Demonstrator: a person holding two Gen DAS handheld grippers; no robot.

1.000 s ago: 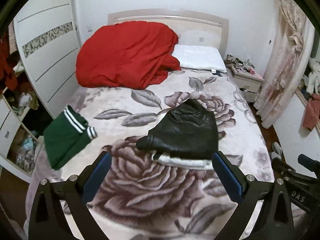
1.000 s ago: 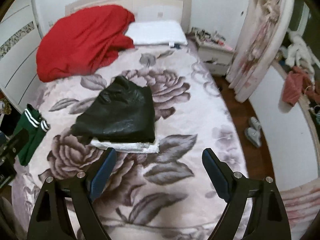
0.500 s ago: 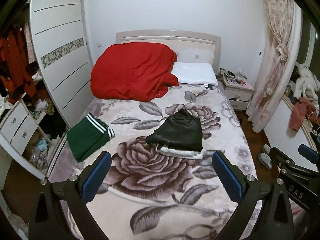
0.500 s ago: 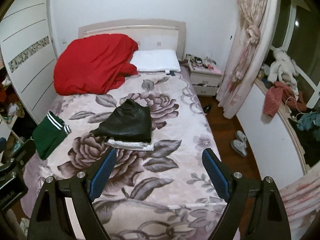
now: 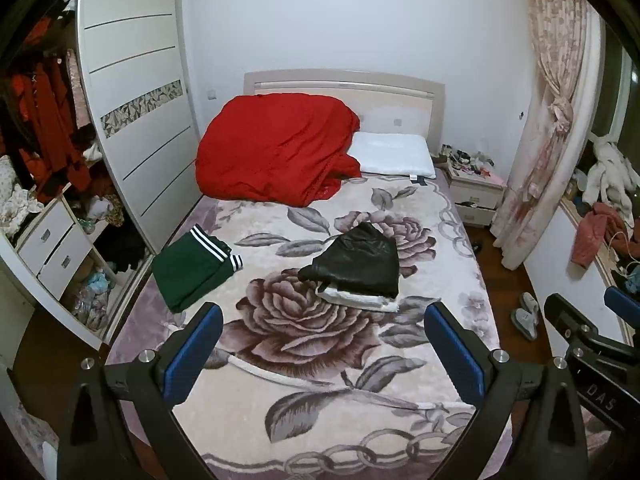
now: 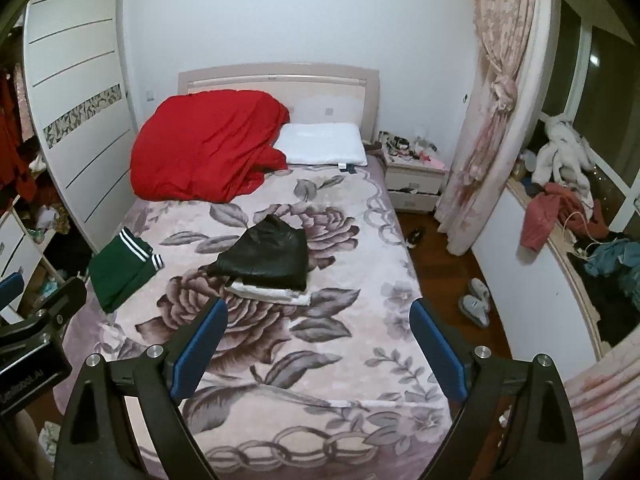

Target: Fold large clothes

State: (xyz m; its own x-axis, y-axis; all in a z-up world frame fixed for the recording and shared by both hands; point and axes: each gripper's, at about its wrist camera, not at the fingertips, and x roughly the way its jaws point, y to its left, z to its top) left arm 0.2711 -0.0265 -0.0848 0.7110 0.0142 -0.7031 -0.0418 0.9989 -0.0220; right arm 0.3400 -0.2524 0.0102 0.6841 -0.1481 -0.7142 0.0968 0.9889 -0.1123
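A bedroom: a bed (image 5: 320, 412) under a rose-printed blanket (image 6: 328, 364) fills the middle, and everything below is placed against it. Above its foot, the left gripper (image 5: 320, 354) and right gripper (image 6: 318, 344) hang side by side, each with blue-padded fingers spread wide and nothing between them. At the bed's centre lies a folded black garment (image 5: 360, 266) stacked on a folded white one (image 5: 360, 300). Towards the bed's left edge rests a folded green garment with white stripes (image 5: 192, 268). At the head, a heaped red quilt (image 5: 276, 152) leans on the headboard, touching a white pillow (image 5: 394, 154).
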